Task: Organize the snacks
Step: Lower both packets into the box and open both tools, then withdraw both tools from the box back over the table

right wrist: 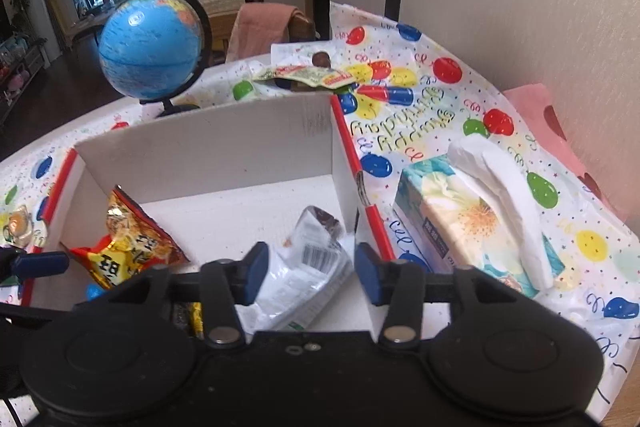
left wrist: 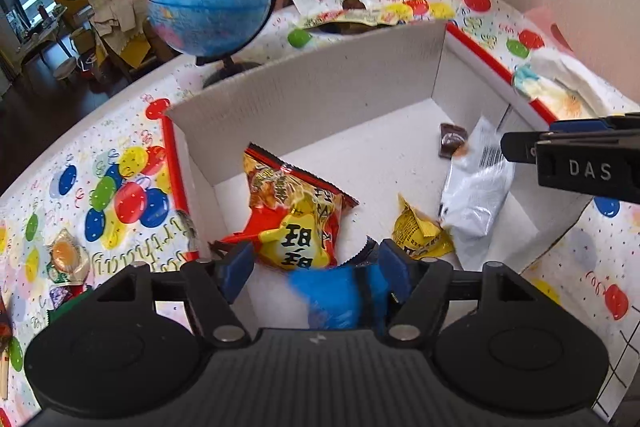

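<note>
The left gripper (left wrist: 316,265) hangs over the near end of the white cardboard box (left wrist: 304,99), its fingers released; a blurred blue packet (left wrist: 332,297) lies between and just below the blue pads, and whether the right-hand pad brushes it cannot be told. Just ahead of those fingertips a red and yellow snack bag (left wrist: 298,211) rests on the box floor, and ahead to the right of them sits a small yellow packet (left wrist: 420,233). The right gripper (right wrist: 306,273) is over the same box with its fingers parted and pressing on nothing; a silver-white packet (right wrist: 304,279) with a barcode lies on the floor between and beneath them, leaning toward the right wall. A small brown wrapped sweet (right wrist: 326,221) sits just beyond that packet's far end. Left of the right gripper's fingers lies the red and yellow bag; right of them, outside the box on the balloon-printed tablecloth (right wrist: 440,99), stands a tissue box (right wrist: 460,219). Beyond the box's far wall are a blue globe (right wrist: 150,45) and an opened snack wrapper (right wrist: 308,75).
</note>
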The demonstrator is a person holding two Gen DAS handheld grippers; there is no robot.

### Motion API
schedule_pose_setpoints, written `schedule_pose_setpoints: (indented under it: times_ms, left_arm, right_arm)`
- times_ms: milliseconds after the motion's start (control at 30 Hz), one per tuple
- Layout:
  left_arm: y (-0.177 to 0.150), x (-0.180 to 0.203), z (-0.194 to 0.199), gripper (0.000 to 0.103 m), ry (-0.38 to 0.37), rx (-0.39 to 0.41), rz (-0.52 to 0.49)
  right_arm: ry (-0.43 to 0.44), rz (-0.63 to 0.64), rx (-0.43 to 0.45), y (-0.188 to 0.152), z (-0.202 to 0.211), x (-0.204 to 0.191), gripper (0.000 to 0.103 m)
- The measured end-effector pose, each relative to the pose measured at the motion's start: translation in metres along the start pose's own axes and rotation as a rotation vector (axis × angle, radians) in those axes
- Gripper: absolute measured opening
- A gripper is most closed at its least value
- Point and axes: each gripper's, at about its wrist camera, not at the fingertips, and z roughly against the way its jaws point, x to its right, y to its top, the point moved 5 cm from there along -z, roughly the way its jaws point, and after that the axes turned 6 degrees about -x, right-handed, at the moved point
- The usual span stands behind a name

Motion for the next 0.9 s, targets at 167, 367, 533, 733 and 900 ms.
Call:
schedule_pose_setpoints:
  times_ms: [167,367,533,733,900]
  left_arm:
    - [-0.001,-0.007,0.023,0.070,0.005,0.044,0.019]
    - [-0.006,-0.019,0.057,0.078,0.010,0.110,0.068]
    - [-0.014,-0.030,0.085,0.079,0.027,0.157,0.103]
    - [-0.029,-0.053,0.117,0.079,0.074,0.196,0.161]
    - [-0.047,-0.082,0.143,0.080,0.106,0.233,0.244]
  right_arm:
    - [0.040,-0.002,0.041,0.002,0.023,-0.005,0.063]
    - [0.080,0.013,0.110,0.003,0.059,-0.019,0.075]
    - [0.119,0.028,0.152,0.003,0.084,-0.035,0.084]
    - [0.145,0.059,0.200,0.000,0.108,-0.060,0.100]
    - [0.199,0.117,0.214,-0.002,0.122,-0.088,0.102]
